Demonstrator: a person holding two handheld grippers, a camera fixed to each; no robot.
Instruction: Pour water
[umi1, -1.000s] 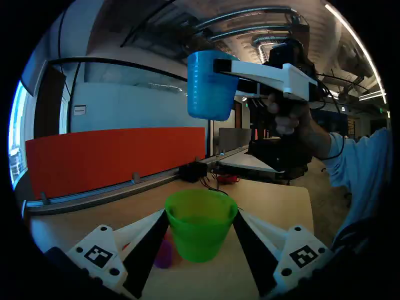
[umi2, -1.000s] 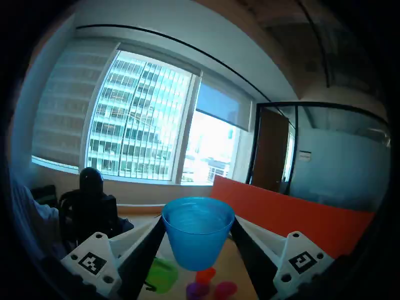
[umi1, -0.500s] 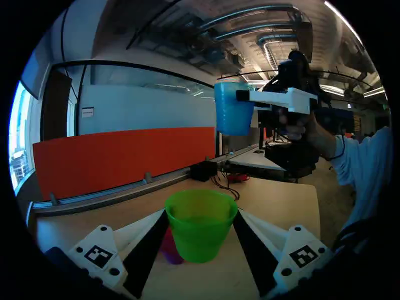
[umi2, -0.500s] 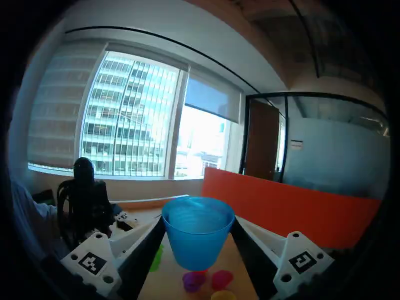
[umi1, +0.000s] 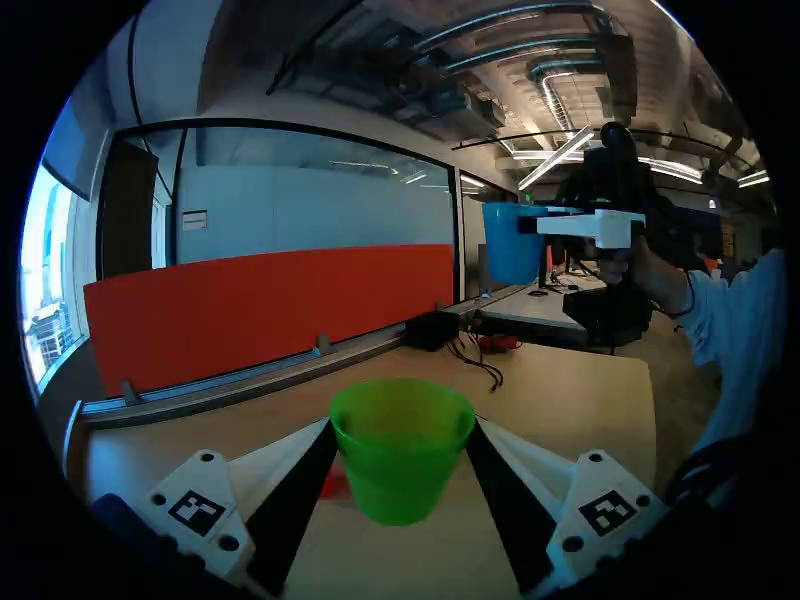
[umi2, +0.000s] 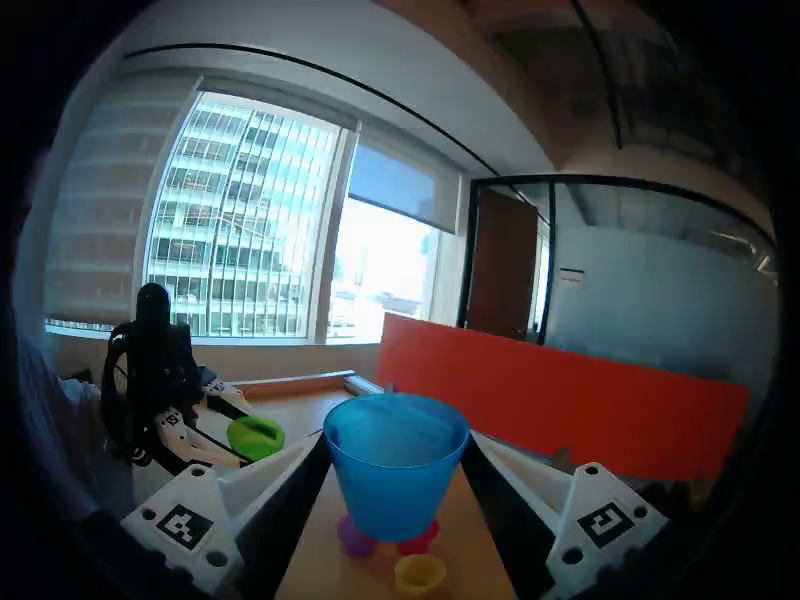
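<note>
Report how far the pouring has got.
Done: both cups are gripped, the green cup in the left claw, the blue cup in the right claw. In hand: both are held upright, well apart, above the table. Left: no cup is tilted over the other; whether either holds water I cannot tell.

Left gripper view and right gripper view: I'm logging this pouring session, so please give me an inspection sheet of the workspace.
Surface: wooden table, light top.
Job's things: green cup and blue cup, both upright, held apart; contents unclear.
Clutter: purple cup, reddish cup and yellow cup on the table below the blue cup.
Grippers: left gripper shut on the green cup; right gripper shut on the blue cup.
Cables: black cables beside a black box.
Surroundings: orange partition, large window.
</note>
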